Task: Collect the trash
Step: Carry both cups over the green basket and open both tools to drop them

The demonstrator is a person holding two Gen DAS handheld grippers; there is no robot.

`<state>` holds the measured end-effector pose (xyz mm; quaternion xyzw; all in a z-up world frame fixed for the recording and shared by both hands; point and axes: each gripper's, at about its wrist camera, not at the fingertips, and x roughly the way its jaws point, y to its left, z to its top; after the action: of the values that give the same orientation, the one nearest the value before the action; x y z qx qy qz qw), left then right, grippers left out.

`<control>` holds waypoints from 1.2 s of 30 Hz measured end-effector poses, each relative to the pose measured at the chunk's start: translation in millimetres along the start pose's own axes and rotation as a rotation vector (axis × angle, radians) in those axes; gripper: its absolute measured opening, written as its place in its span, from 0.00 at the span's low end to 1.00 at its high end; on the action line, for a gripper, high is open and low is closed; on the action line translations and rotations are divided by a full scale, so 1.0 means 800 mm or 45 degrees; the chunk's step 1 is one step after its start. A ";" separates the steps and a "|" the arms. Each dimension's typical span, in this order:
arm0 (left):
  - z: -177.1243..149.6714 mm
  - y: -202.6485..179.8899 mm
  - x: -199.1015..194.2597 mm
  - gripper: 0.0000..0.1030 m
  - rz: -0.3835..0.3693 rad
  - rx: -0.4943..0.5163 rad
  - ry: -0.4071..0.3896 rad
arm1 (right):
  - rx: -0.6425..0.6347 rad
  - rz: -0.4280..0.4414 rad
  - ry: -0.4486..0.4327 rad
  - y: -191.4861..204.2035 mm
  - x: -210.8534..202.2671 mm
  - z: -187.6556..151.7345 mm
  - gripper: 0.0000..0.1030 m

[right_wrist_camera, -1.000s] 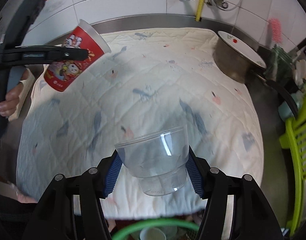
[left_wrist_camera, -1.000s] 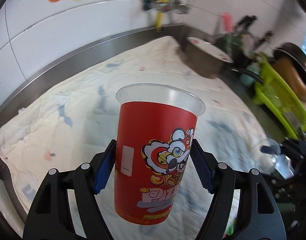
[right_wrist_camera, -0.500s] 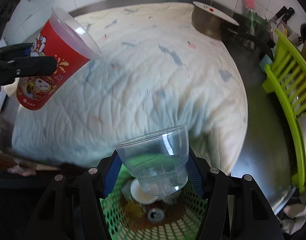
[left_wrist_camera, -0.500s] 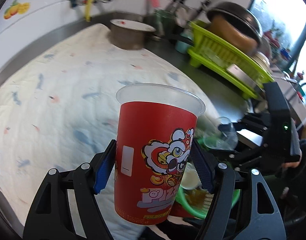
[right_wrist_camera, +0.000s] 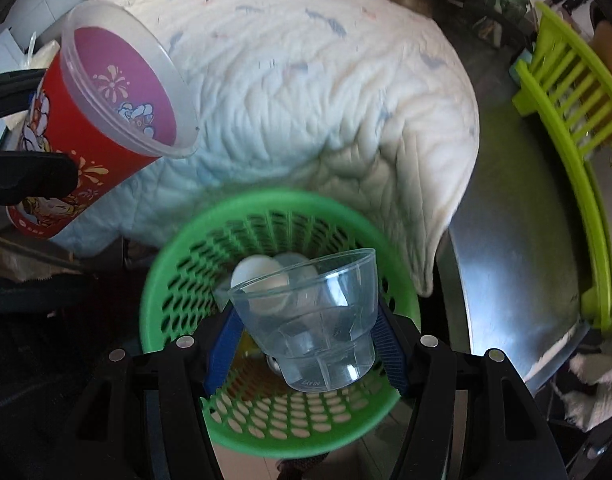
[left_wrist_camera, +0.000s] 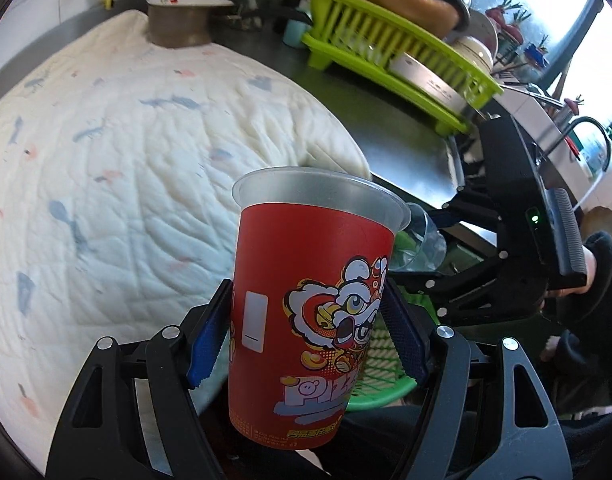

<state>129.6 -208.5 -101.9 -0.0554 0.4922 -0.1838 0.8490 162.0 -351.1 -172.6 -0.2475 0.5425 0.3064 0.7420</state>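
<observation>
Blue-padded fingers of the right gripper (right_wrist_camera: 308, 348) pinch a clear plastic cup (right_wrist_camera: 310, 320) above the green perforated basket (right_wrist_camera: 177, 264); the left gripper (left_wrist_camera: 306, 334) pinches a red printed cup (left_wrist_camera: 306, 320).

Open basket mouth below, cups filling both sets of fingers

The green basket (right_wrist_camera: 173, 280) gapes directly under the clear cup (right_wrist_camera: 310, 316), its mouth unblocked apart from white trash (right_wrist_camera: 257, 276) lying inside. To the left, the red cup (right_wrist_camera: 93, 128) tilts near the basket's rim, narrowing the approach from that side. The quilted cloth (right_wrist_camera: 306, 80) lies bare across the far desk; a metal pot (left_wrist_camera: 177, 20) and a lime dish rack (left_wrist_camera: 386, 48) crowd the far right.
</observation>
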 end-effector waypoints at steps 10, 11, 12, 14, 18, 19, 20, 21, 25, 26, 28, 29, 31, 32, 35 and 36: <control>-0.016 -0.041 0.025 0.70 -0.065 0.022 0.058 | 0.002 -0.005 0.045 -0.010 0.006 -0.047 0.59; -0.017 -0.044 0.028 0.70 -0.069 0.025 0.068 | 0.005 -0.001 0.047 -0.010 0.005 -0.050 0.60; -0.018 -0.047 0.031 0.70 -0.070 0.025 0.081 | 0.009 -0.005 0.046 -0.012 0.004 -0.056 0.60; -0.021 -0.052 0.038 0.70 -0.070 0.023 0.108 | 0.019 0.000 0.041 -0.014 0.002 -0.062 0.62; -0.027 -0.056 0.044 0.72 -0.064 0.021 0.138 | 0.040 -0.001 0.016 -0.018 -0.004 -0.068 0.64; -0.027 -0.056 0.044 0.72 -0.065 0.019 0.139 | 0.044 0.000 0.009 -0.018 -0.006 -0.068 0.64; -0.028 -0.057 0.044 0.71 -0.065 0.017 0.140 | 0.047 -0.001 0.002 -0.018 -0.008 -0.069 0.64; -0.028 -0.057 0.044 0.71 -0.063 0.015 0.139 | 0.048 -0.002 -0.002 -0.019 -0.009 -0.068 0.64; -0.030 -0.062 0.045 0.71 -0.062 0.018 0.152 | 0.050 -0.004 -0.029 -0.023 -0.016 -0.067 0.65; -0.031 -0.062 0.045 0.71 -0.066 0.018 0.156 | 0.054 -0.004 -0.039 -0.024 -0.019 -0.066 0.67; -0.033 -0.063 0.045 0.71 -0.073 0.019 0.162 | 0.066 0.002 -0.058 -0.026 -0.024 -0.065 0.67; -0.034 -0.063 0.044 0.71 -0.068 0.022 0.165 | 0.066 0.002 -0.065 -0.027 -0.026 -0.064 0.67; -0.036 -0.064 0.044 0.71 -0.068 0.029 0.174 | 0.065 0.000 -0.079 -0.027 -0.030 -0.062 0.67; -0.038 -0.063 0.044 0.72 -0.070 0.028 0.178 | 0.065 0.000 -0.085 -0.027 -0.031 -0.061 0.67; -0.040 -0.063 0.040 0.77 -0.070 0.026 0.173 | 0.063 0.003 -0.099 -0.024 -0.036 -0.060 0.67; -0.041 -0.062 0.039 0.78 -0.067 0.026 0.168 | 0.061 0.004 -0.102 -0.023 -0.037 -0.060 0.68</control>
<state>102.6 -263.0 -130.1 -0.0473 0.5435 -0.2144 0.8102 137.7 -402.7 -157.5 -0.2163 0.5198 0.3043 0.7684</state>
